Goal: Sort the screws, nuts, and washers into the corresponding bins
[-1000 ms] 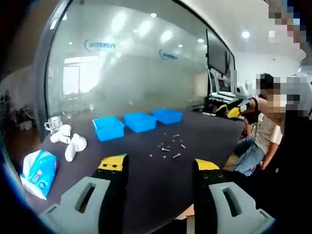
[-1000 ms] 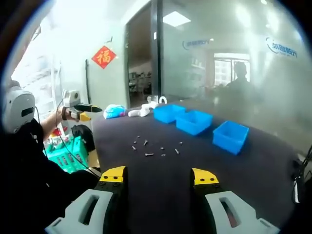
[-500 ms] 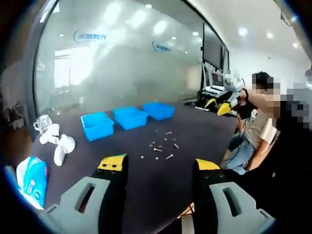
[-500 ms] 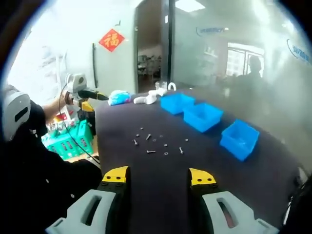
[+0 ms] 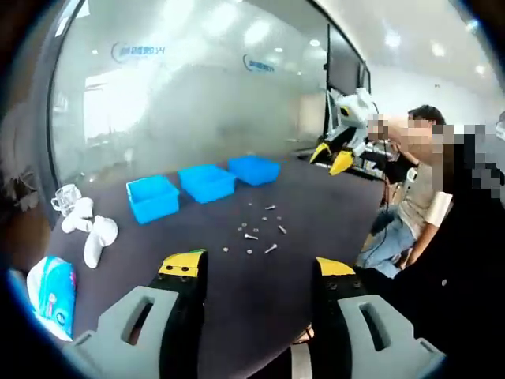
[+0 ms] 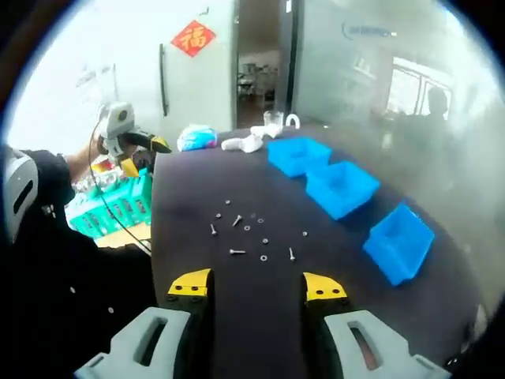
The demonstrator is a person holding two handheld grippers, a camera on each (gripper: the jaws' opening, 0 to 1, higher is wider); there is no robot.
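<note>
Screws, nuts and washers [image 6: 248, 234] lie scattered mid-worktop [image 6: 189, 189], beyond the right tool [image 6: 256, 286] and left tool [image 5: 248, 264], both with jaws apart and empty. Small, hard and likely slippery, each wants a pinch across its body. Three blue bins [image 6: 339, 189] wait farther back.

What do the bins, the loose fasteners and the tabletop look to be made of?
The three blue bins look like moulded plastic: uniform saturated colour, thin walls, soft sheen. The scattered fasteners look metal: small, silvery-grey, with bright glints, though too small to be sure. The table has a dark matte surface, possibly a mat or laminate; I cannot tell which.
</note>
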